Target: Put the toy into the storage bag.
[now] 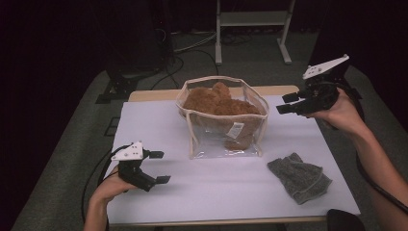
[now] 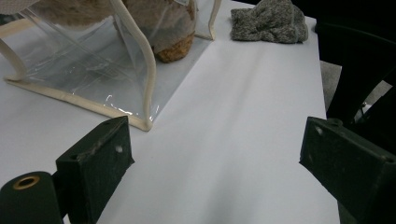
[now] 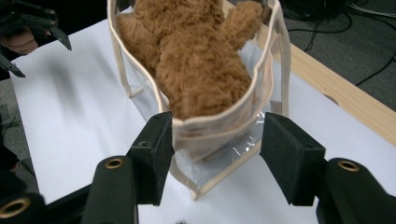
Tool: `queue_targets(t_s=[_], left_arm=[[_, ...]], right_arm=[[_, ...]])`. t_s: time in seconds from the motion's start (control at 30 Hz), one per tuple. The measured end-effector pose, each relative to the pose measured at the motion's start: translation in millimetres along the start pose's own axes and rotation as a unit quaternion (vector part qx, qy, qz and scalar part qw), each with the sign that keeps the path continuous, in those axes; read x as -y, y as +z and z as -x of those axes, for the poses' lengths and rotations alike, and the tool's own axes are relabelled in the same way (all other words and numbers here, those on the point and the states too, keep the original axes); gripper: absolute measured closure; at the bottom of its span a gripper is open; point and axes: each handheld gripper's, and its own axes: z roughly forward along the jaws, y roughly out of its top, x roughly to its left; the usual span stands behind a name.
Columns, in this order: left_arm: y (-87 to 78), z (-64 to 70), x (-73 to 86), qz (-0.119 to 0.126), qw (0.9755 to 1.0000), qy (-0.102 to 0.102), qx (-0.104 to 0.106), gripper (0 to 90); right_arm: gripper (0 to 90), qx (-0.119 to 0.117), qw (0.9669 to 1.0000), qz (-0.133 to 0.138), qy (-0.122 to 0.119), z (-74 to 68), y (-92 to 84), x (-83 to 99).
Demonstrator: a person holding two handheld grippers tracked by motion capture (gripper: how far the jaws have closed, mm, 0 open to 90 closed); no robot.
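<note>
On the white table (image 1: 159,120) there are 3 loose things: 1 clear bag (image 1: 226,139) with cream trim, 1 brown plush bear (image 1: 216,102) and 1 grey cloth (image 1: 299,175).

The bag stands upright near the middle of the table, toward the far edge. The bear sits inside it, its fuzzy body filling the open top; 1 white tag shows through the clear front wall. The cloth lies crumpled near the right front corner, well apart from the bag.

2 grippers are in play, 1 in each hand. The left gripper (image 1: 161,167) sits low over the near left part of the table, its 2 jaws spread wide with nothing but bare table between them. In the left gripper view the bag (image 2: 93,70) lies ahead to the left and the cloth (image 2: 271,21) farther off.

The right gripper (image 1: 286,102) is held above the table's far right corner, just beside the bag's right side, pointing toward it. Its 2 jaws are spread. In the right gripper view the bag's (image 3: 219,135) trimmed end lines up in the gap between them with the bear (image 3: 196,65) beyond; I cannot tell whether either jaw touches the trim. The left gripper (image 3: 32,28) appears at that view's upper left.
</note>
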Motion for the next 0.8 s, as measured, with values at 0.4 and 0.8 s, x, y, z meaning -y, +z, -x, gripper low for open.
queue_targets(t_s=[0.4, 0.8], left_arm=[[0.6, -0.2, 1.2, 0.001, 1.0, -0.003, 0.0, 8.2], [0.0, -0.5, 2.3, -0.002, 1.0, -0.004, -0.002, 8.2]], right_arm=[[41.9, 0.002, 0.9997, 0.009, 0.024, 8.8, -8.3, 29.8], [41.4, -0.003, 0.9986, 0.005, 0.052, 15.5, -3.5, 60.5]])
